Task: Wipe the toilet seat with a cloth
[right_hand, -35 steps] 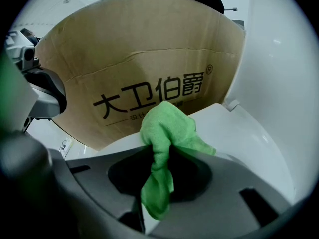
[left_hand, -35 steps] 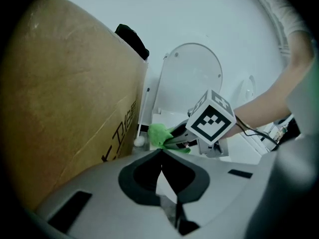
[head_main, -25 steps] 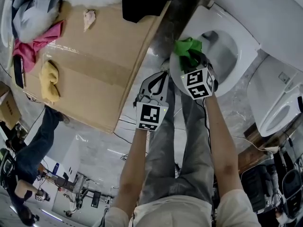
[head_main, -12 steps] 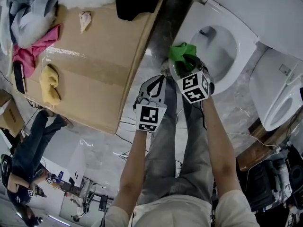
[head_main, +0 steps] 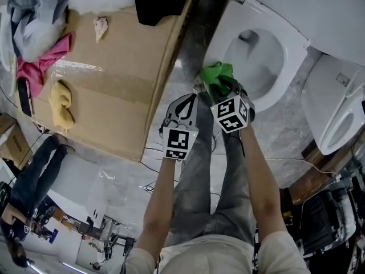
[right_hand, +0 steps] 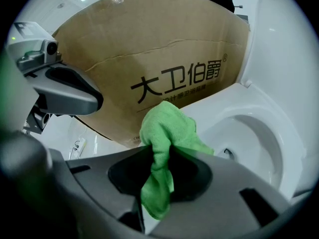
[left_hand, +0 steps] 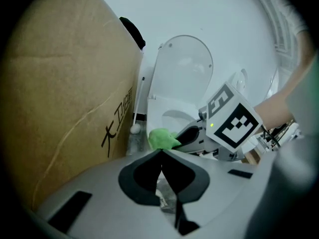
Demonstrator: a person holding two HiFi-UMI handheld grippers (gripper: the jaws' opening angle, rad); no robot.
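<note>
A green cloth (head_main: pixel 217 76) (right_hand: pixel 164 133) (left_hand: pixel 161 139) is pinched in my right gripper (head_main: pixel 223 89) (right_hand: pixel 158 156), which is shut on it at the near left rim of the white toilet seat (head_main: pixel 228 33) (right_hand: pixel 259 108). The cloth bunches above the jaws and hangs down between them. My left gripper (head_main: pixel 188 104) (left_hand: pixel 162 156) sits just left of the right one, over the floor beside the toilet, shut with nothing in it. The toilet lid (left_hand: pixel 182 78) stands raised behind the bowl.
A big cardboard box (head_main: pixel 114 79) (right_hand: pixel 149 59) stands close at the toilet's left, with pink (head_main: pixel 40 59) and yellow (head_main: pixel 60 99) cloths on top. A second white toilet (head_main: pixel 336 119) is at the right. Cables lie on the marble floor (head_main: pixel 274 136). A person (head_main: pixel 28 193) stands far left.
My right gripper with the green cloth has slid left and toward me along the seat's rim. The left gripper has stayed about where it was.
</note>
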